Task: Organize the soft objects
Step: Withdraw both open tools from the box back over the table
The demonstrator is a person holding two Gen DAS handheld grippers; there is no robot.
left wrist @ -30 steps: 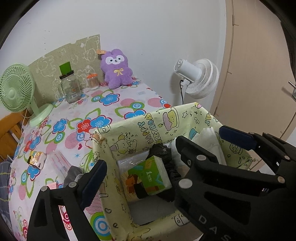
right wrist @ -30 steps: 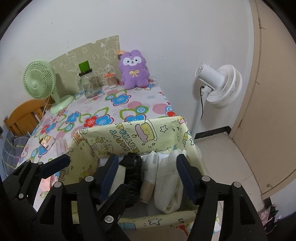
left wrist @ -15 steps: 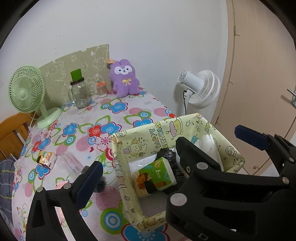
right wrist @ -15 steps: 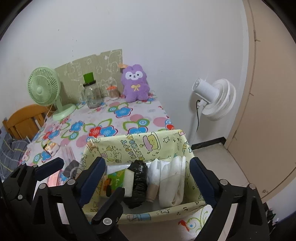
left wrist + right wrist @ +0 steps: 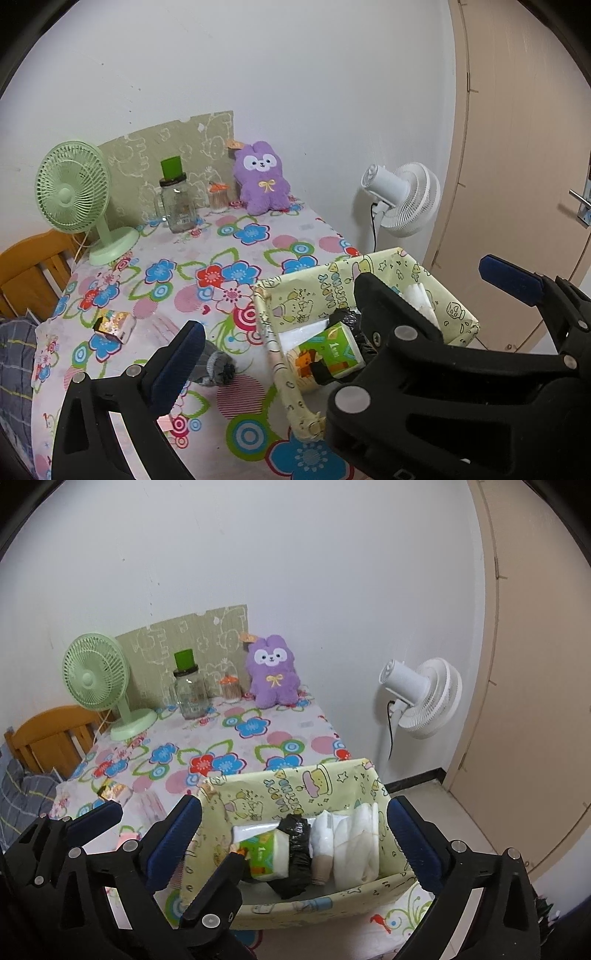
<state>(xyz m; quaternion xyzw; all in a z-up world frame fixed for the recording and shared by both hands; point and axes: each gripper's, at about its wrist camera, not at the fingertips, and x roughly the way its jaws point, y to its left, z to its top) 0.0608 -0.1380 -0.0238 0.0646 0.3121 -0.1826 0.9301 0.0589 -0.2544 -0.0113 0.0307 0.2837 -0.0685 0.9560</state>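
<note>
Both claws, left and right, have backed up from the yellow fabric bin, jaws opening wide, empty. Grey sock on the floral tabletop looks limp; pinch mid-bundle.

Flowered table: yellow box, green fan, jar, plush, maybe sock.

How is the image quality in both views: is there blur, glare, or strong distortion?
Left wrist view: fisheye bends the door edge, corners black, light even, no glare, table sharp. Right wrist view: same curving and dark corners; the box is sharp, and nothing shows motion blur.
</note>
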